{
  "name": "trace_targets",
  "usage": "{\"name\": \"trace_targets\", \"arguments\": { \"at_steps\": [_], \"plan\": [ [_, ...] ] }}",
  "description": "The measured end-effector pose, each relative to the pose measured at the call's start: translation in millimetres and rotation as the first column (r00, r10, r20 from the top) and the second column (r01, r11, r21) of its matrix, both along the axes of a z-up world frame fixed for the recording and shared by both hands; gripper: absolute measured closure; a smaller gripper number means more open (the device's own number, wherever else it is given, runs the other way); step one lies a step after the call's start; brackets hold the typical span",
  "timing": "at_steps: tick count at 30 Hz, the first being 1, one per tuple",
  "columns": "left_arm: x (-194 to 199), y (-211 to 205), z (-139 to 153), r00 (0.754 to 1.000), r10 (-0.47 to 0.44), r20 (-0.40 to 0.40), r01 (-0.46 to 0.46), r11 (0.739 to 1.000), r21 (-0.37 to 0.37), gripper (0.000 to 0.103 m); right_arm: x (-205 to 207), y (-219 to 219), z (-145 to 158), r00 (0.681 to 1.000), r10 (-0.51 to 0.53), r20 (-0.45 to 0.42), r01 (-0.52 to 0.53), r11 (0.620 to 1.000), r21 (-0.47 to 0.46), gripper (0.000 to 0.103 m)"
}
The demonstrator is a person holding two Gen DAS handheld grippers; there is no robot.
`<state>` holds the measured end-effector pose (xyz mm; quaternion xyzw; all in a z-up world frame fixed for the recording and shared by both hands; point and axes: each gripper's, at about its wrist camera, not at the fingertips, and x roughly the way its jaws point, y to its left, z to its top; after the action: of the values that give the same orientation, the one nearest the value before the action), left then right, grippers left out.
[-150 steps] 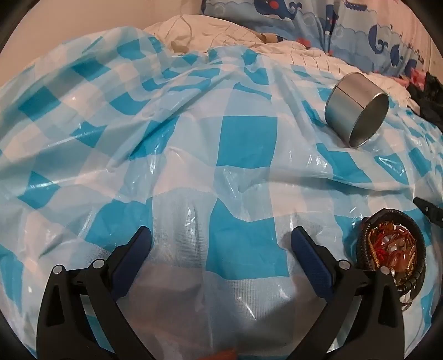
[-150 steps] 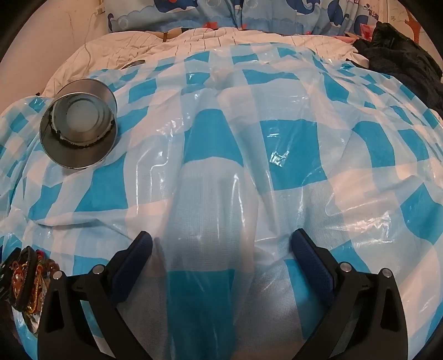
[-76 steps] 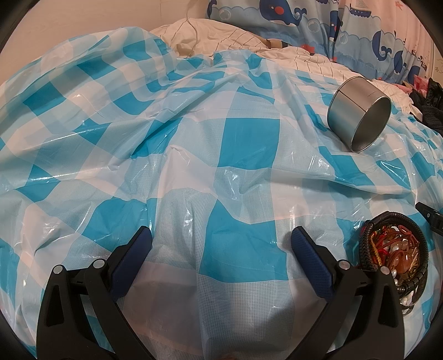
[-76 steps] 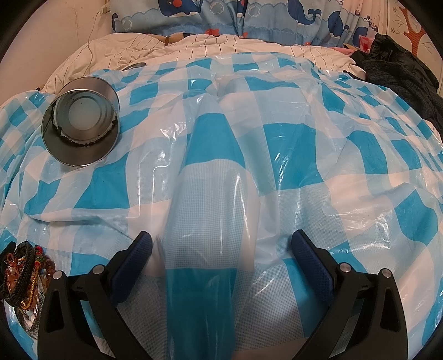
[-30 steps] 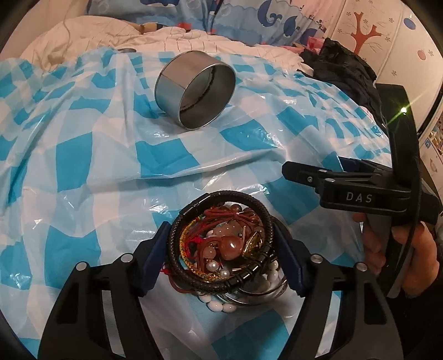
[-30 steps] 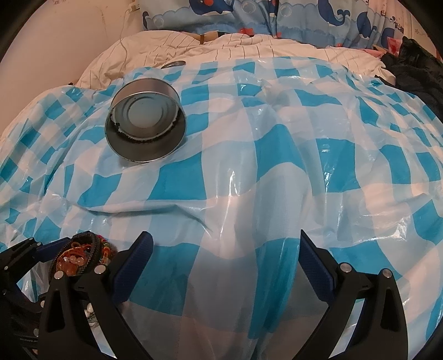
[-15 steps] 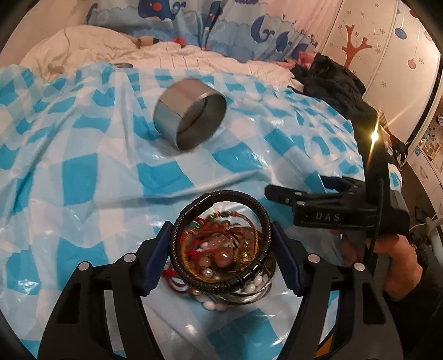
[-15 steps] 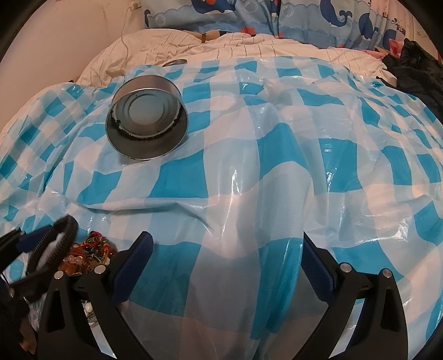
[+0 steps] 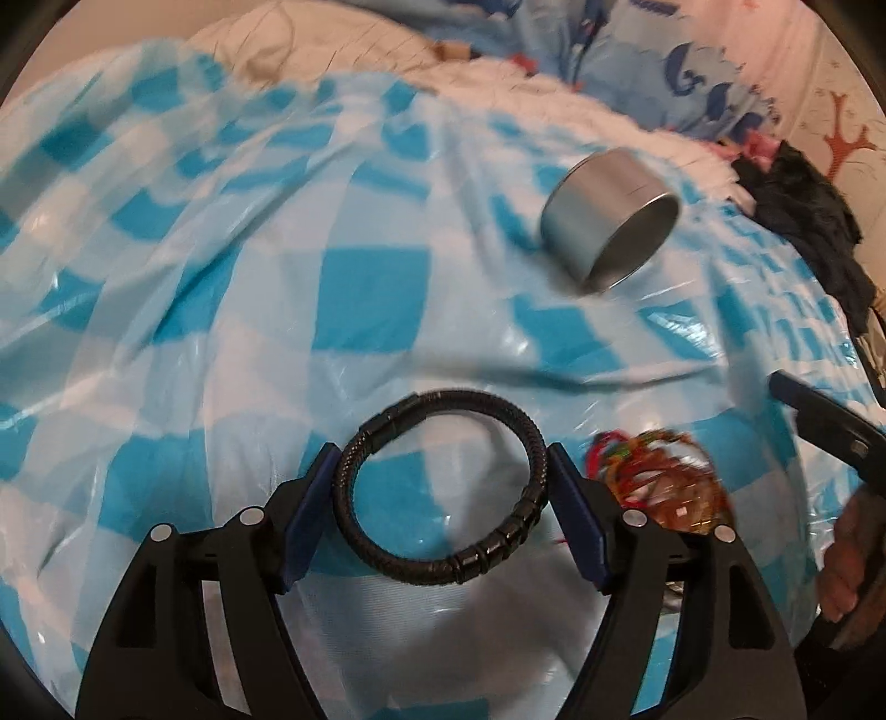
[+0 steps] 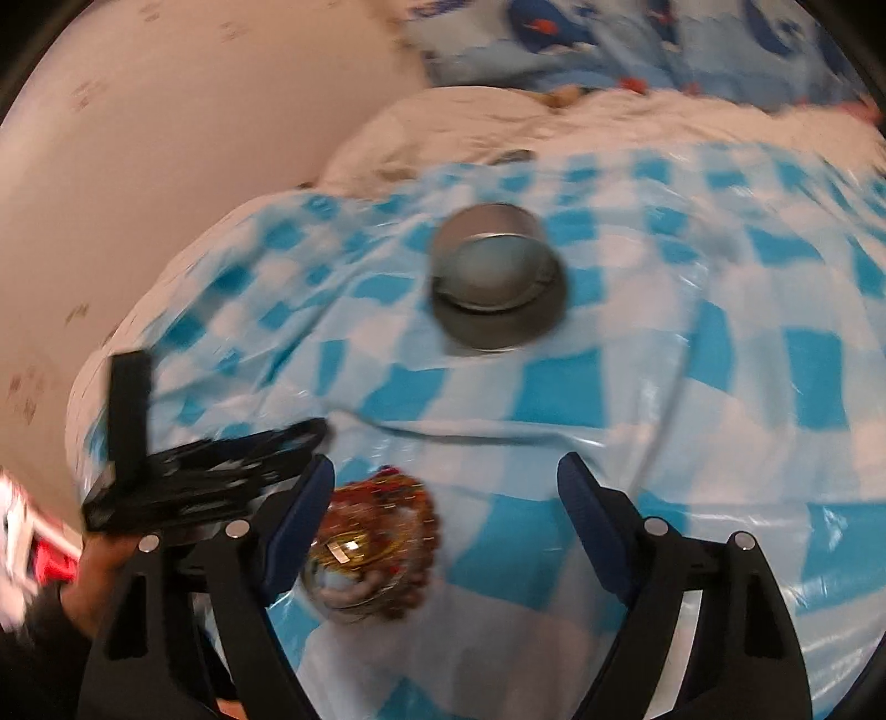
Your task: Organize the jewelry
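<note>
My left gripper is shut on a black braided bracelet and holds it above the blue checked plastic sheet. The pile of beaded jewelry lies just to its right. A silver round tin lies tilted on its side farther back. In the right wrist view my right gripper is open and empty. The jewelry pile sits by its left finger, and the tin lies beyond. The left gripper's body shows at the left.
A whale-print pillow and white bedding lie at the back. Dark clothing is heaped at the right. A wall stands to the left. The right gripper's finger shows at the right edge.
My left gripper has lifted the black bracelet off the jewelry pile and swung left. My right gripper has moved left toward the pile; both views are motion blurred.
</note>
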<state>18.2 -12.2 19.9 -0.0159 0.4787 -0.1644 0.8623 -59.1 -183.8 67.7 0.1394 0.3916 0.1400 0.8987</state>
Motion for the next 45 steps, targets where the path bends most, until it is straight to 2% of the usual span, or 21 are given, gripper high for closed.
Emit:
{"name": "trace_targets", "arguments": {
  "at_steps": [1,3,8,10,13,17,19,20,22,28,29,31,32,34,36,38,40,43,45],
  "plan": [
    [0.7,1.5,-0.4,1.0,0.001,-0.004,-0.001,1.0,-0.01,0.032,1.3,6.8,-2.6,0.999,0.052,-0.013,-0.051,0.998,0.025,0.026],
    [0.3,4.0,0.8,1.0,0.002,0.001,-0.002,1.0,-0.019,0.031,3.2,10.0,-10.0,0.995,0.088,-0.053,-0.083,0.992,0.093,0.033],
    [2.0,18.8,4.5,0.999,0.053,0.003,-0.052,0.996,-0.073,0.03,14.2,4.3,-35.6,0.983,0.115,-0.142,-0.072,0.957,0.28,0.055],
    [1.9,25.4,4.1,0.998,0.066,-0.007,-0.066,0.993,-0.1,0.03,17.1,4.8,-39.3,0.983,0.103,-0.153,-0.057,0.958,0.28,0.056],
    [3.1,27.7,-0.2,0.998,0.064,-0.022,-0.066,0.992,-0.106,0.03,25.7,9.6,-46.0,0.981,0.093,-0.172,-0.045,0.963,0.267,0.067],
    [-0.7,31.8,11.7,0.996,0.085,0.041,-0.08,0.99,-0.118,0.03,27.9,7.5,-49.9,0.977,0.093,-0.194,-0.044,0.969,0.245,0.09],
    [-3.2,35.7,20.6,0.992,0.099,0.079,-0.087,0.986,-0.145,0.03,26.6,7.4,-47.9,0.979,0.093,-0.179,-0.047,0.969,0.242,0.095],
    [-2.8,37.2,22.6,0.99,0.107,0.089,-0.094,0.986,-0.14,0.03,25.4,7.4,-45.7,0.982,0.095,-0.165,-0.053,0.969,0.243,0.098],
    [0.6,37.9,20.0,0.99,0.114,0.083,-0.104,0.988,-0.112,0.03,22.7,7.9,-38.7,0.986,0.104,-0.132,-0.069,0.966,0.248,0.099],
    [5.4,23.2,5.7,0.991,0.084,0.107,-0.094,0.991,0.091,0.031,9.7,7.1,-10.3,0.992,0.122,0.008,-0.12,0.954,0.275,0.099],
    [4.9,20.5,3.6,0.992,0.067,0.108,-0.079,0.991,0.106,0.034,7.8,5.9,-5.8,0.993,0.117,0.026,-0.12,0.953,0.277,0.099],
    [1.9,16.8,-0.4,0.994,0.036,0.099,-0.048,0.991,0.128,0.051,4.9,0.9,-0.6,0.994,0.1,0.045,-0.109,0.953,0.282,0.099],
    [1.2,15.5,-1.3,0.995,0.026,0.099,-0.04,0.99,0.138,0.057,5.0,-2.0,-0.8,0.995,0.088,0.041,-0.096,0.954,0.283,0.099],
    [-0.8,16.7,0.7,0.993,0.026,0.119,-0.044,0.987,0.153,0.079,7.0,-8.0,-5.3,0.998,0.054,0.018,-0.057,0.957,0.284,0.099],
    [-2.4,20.1,5.7,0.99,0.034,0.136,-0.053,0.989,0.14,0.089,10.1,-13.0,-11.2,1.0,0.027,-0.012,-0.023,0.959,0.282,0.099],
    [-3.4,21.2,9.7,0.989,0.031,0.147,-0.051,0.99,0.129,0.092,12.0,-15.3,-14.2,1.0,0.012,-0.028,-0.004,0.961,0.275,0.099],
    [-7.1,17.7,13.8,0.984,0.0,0.176,-0.023,0.992,0.128,0.101,12.3,-15.7,-16.4,0.999,0.002,-0.037,0.008,0.965,0.263,0.099],
    [-12.4,8.2,17.6,0.978,-0.049,0.202,0.019,0.989,0.148,0.101,12.4,-17.2,-19.1,0.999,-0.027,-0.047,0.037,0.972,0.233,0.099],
    [-11.6,4.7,15.9,0.98,-0.067,0.185,0.04,0.988,0.149,0.101,12.2,-19.6,-19.9,0.998,-0.048,-0.051,0.058,0.973,0.222,0.099]
  ]
}}
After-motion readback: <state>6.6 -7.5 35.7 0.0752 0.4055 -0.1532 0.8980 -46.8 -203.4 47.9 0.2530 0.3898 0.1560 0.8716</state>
